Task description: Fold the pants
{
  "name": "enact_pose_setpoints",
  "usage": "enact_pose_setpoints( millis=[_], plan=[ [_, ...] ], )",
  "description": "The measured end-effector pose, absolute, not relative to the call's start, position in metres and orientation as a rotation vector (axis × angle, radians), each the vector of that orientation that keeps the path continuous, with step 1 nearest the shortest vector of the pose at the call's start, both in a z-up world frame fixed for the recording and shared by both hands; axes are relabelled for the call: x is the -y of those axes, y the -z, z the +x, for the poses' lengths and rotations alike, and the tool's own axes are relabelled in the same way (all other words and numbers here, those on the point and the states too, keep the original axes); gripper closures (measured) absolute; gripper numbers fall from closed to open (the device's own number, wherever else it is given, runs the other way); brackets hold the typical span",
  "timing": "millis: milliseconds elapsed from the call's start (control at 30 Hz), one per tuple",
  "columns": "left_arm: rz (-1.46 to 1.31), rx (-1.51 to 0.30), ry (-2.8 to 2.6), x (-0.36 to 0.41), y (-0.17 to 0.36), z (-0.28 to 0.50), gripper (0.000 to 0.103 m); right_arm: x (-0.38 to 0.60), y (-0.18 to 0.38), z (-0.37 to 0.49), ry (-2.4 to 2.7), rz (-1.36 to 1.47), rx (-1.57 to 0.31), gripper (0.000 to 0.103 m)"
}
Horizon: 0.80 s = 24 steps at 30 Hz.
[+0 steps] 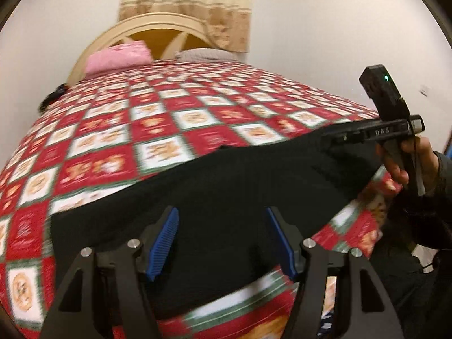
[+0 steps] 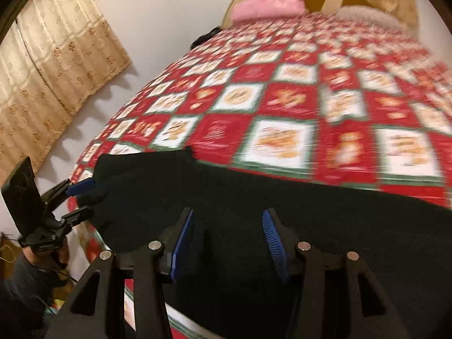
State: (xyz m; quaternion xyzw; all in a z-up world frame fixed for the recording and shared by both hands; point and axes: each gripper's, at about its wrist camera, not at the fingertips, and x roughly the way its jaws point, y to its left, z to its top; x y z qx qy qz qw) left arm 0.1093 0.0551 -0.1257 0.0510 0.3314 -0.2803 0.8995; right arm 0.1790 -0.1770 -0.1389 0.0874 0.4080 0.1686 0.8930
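The black pants [image 1: 220,186] lie spread across the near edge of the bed [image 1: 158,118], on its red checked cover. Both grippers' jaws stand apart over the cloth: left gripper [image 1: 223,240], right gripper [image 2: 228,243]. A pink pillow [image 1: 118,58] and a grey pillow [image 1: 202,54] rest against the headboard [image 1: 147,24]. A curtain [image 2: 50,84] hangs beside the bed.

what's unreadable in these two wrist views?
- Black pants: waistband and legs indistinguishable in both views, dark fabric and motion blur.
- Red checked bedspread: square motifs smeared by blur.
- Right gripper in left wrist view: fingertips merge with the pants, grip unclear.
- Left gripper in right wrist view: small and near the frame edge; contact with the fabric unclear.
- Dark object at the bed edge: too small.
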Motion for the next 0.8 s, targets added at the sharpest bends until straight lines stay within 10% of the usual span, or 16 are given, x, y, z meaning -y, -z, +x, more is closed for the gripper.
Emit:
enact_pose_setpoints(
  millis=[800],
  plan=[
    [0.266,-0.714,1.109,0.191,0.126,0.095,0.036,0.365,0.148,0.025,0.224,0.099,-0.834,0.051]
  ],
)
